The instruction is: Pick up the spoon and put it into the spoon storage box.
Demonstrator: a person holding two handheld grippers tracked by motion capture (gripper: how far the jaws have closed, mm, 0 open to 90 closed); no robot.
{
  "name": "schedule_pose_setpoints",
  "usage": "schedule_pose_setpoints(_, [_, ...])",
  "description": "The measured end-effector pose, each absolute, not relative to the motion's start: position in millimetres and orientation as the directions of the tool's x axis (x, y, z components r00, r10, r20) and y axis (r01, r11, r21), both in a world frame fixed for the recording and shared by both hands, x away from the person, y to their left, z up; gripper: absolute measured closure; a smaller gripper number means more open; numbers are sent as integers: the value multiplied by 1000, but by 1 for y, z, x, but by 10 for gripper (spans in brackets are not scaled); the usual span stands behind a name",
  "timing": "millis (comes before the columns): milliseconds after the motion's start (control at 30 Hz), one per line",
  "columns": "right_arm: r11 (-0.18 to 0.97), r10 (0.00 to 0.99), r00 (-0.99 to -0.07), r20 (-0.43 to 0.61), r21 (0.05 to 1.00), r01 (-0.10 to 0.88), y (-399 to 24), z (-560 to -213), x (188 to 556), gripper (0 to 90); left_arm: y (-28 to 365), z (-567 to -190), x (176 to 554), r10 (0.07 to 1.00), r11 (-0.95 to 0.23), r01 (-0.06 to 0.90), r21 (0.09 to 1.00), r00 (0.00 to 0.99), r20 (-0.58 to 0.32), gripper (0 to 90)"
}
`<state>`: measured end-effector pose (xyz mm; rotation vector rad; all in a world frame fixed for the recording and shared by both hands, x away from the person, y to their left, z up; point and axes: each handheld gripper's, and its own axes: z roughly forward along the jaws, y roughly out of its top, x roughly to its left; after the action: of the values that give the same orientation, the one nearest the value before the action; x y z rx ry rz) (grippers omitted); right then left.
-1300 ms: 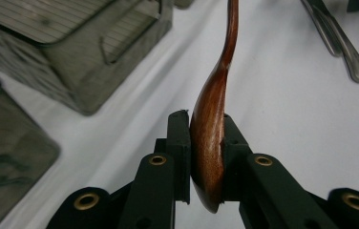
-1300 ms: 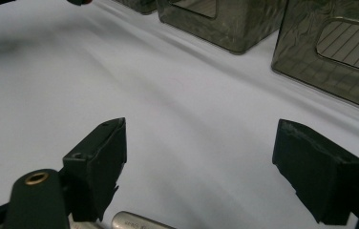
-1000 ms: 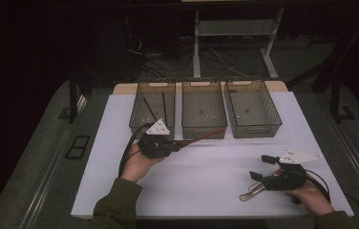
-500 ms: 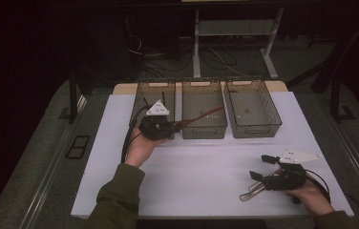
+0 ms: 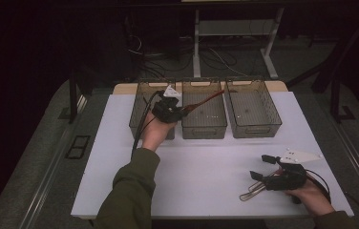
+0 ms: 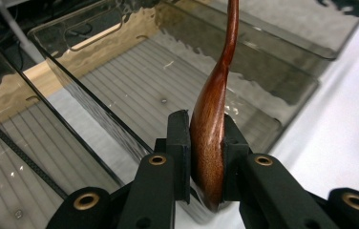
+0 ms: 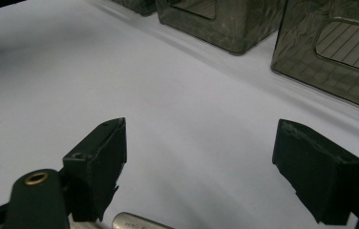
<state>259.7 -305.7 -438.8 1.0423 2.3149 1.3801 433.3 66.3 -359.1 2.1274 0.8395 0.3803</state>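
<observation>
Wooden spoon, carried to the middle bin

Wooden spoon: clamped by its bowl in the left gripper, handle toward 2 o'clock over the middle bin. Advice: lower inside the walls before release. Right gripper: jaws apart, resting at 4 o'clock beside a wire whisk.

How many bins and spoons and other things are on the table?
Clear bins: 3
Wooden spoon: 1
Black stick in the left bin: 1
Metal utensils by the right gripper: 1 bunch, number unclear
Total: 6
</observation>
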Motion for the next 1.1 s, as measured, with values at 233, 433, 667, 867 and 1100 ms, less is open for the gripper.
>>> schedule_pose_setpoints(233, [294, 686, -714, 140, 845, 447, -306, -439, 260, 183, 51, -372, 449, 723, -464, 512, 723, 690, -25, 780])
schedule_pose_setpoints(433, [289, 686, -714, 143, 846, 447, -307, -438, 259, 183, 47, -376, 450, 734, -462, 517, 720, 679, -16, 647])
schedule_pose_setpoints(667, [290, 687, -712, 143, 845, 450, -307, -438, 260, 183, 52, -368, 430, 704, -431, 465, 773, 709, -34, 496])
schedule_pose_setpoints(867, [292, 694, -706, 142, 841, 456, -307, -437, 260, 182, 62, -367, 406, 655, -431, 429, 794, 754, -51, 388])
schedule_pose_setpoints(1100, [315, 693, -707, 138, 825, 469, -308, -433, 261, 139, 77, -370, 375, 605, -411, 393, 823, 793, -76, 327])
